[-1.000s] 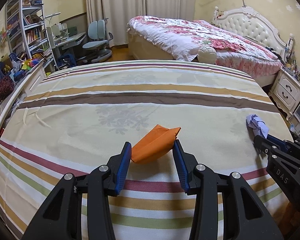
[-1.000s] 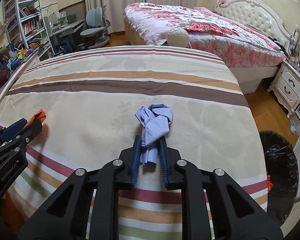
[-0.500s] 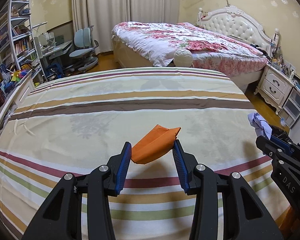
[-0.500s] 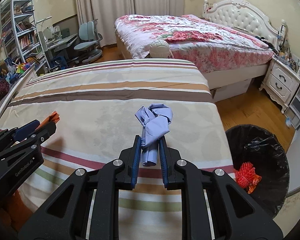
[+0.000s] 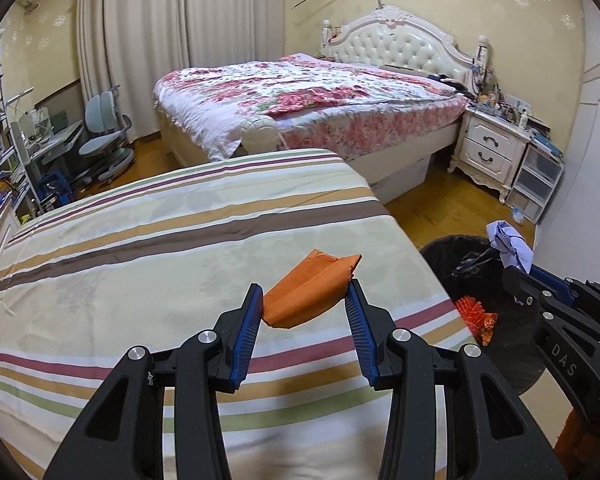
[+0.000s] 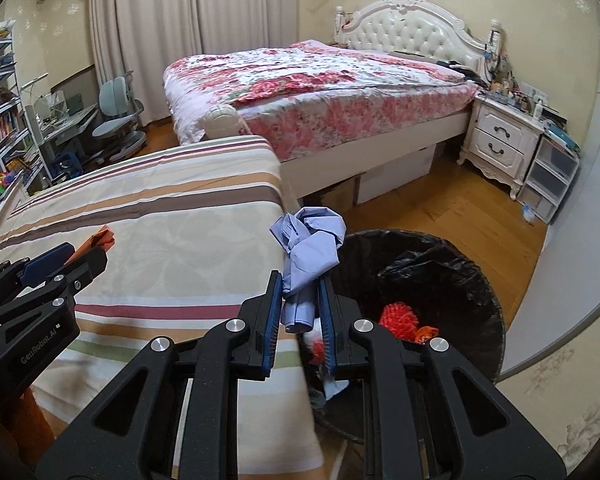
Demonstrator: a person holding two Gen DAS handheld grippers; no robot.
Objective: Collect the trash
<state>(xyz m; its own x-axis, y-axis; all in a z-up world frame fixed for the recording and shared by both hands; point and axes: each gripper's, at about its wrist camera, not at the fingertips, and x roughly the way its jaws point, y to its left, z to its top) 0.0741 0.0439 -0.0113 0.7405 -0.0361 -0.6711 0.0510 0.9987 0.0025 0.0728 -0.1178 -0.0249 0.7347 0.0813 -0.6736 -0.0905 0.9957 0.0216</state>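
Striped bedding (image 5: pixel 148 264) stretches beneath and ahead of our left fingers, and its edge drops off just right of them to wood floor (image 6: pixel 452 208) and the black trash bin (image 6: pixel 476 292). We see our left gripper (image 5: pixel 306 300) part open, clamped on the orange paper wad (image 5: pixel 310 292) above the sheet. Our right gripper (image 6: pixel 300 304) is pinched nearly closed on the blue crumpled paper (image 6: pixel 310 248), right at the bed's edge, the bin's rim just right of its fingertips, red scraps (image 6: pixel 398 318) inside.
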